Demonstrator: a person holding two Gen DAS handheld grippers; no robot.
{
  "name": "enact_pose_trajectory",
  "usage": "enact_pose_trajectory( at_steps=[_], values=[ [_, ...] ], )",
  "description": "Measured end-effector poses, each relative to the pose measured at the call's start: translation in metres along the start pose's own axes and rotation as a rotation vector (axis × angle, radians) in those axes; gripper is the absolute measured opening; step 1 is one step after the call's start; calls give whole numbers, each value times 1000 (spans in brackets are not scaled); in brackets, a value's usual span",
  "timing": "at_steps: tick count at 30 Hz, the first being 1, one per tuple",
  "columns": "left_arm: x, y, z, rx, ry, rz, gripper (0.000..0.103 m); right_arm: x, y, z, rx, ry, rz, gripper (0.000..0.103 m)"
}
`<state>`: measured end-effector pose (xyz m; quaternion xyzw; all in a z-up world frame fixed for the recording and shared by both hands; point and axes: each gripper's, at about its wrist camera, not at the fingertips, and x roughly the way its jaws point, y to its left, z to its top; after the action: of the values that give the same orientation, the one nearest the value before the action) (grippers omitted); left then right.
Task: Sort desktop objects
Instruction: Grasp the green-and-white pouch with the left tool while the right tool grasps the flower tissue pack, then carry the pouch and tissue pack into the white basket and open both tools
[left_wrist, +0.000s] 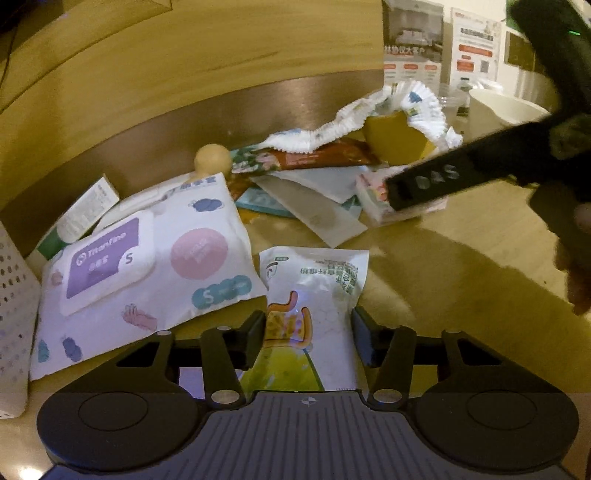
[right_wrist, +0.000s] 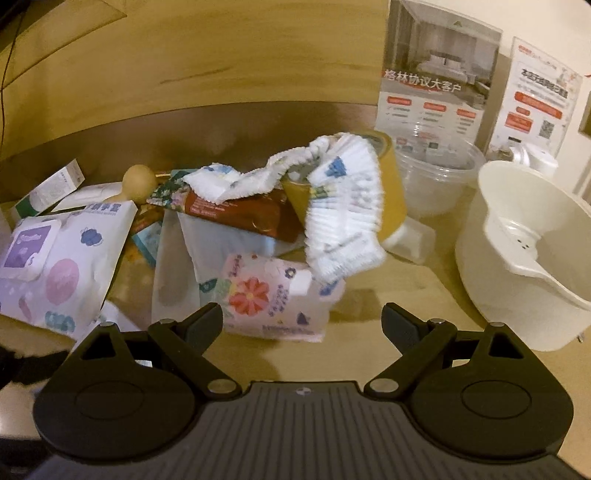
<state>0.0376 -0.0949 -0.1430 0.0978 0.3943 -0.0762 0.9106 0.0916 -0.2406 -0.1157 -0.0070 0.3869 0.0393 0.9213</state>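
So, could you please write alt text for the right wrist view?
The right gripper, jaws open, hovers over a floral tissue pack on a cluttered wooden desk. A diaper drapes a yellow tape roll; a white pot sits right.

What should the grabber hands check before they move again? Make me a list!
1. Left gripper has the white snack packet between its jaws: ok, though a firm grip cannot be told.
2. Right gripper is open and empty: ok.
3. Flower tissue pack sits just ahead of the right gripper: ok.
4. Diaper is draped over the tape roll, so it may snag: not ok.
5. White pot has room inside: ok.
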Motion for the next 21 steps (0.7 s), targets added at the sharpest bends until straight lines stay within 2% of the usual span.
enact_pose_trajectory(
  at_steps=[10, 12, 15, 17, 21],
  values=[
    [-5, -1, -4, 0, 5, -4, 51, 20, 14, 0, -20, 25, 26, 94],
    [-7, 0, -4, 1, 4, -5, 51, 25, 13, -3, -15, 38, 34, 92],
    [-8, 2, -5, 0, 5, -9, 51, 23, 12, -8, -21, 12, 34, 89],
    [-9, 2, -5, 2, 3, -4, 51, 20, 11, -9, -19, -7, 38, 79],
    [-10, 2, -5, -1, -2, -10, 51, 17, 6, -9, 10, -19, 55, 76]
  ],
)
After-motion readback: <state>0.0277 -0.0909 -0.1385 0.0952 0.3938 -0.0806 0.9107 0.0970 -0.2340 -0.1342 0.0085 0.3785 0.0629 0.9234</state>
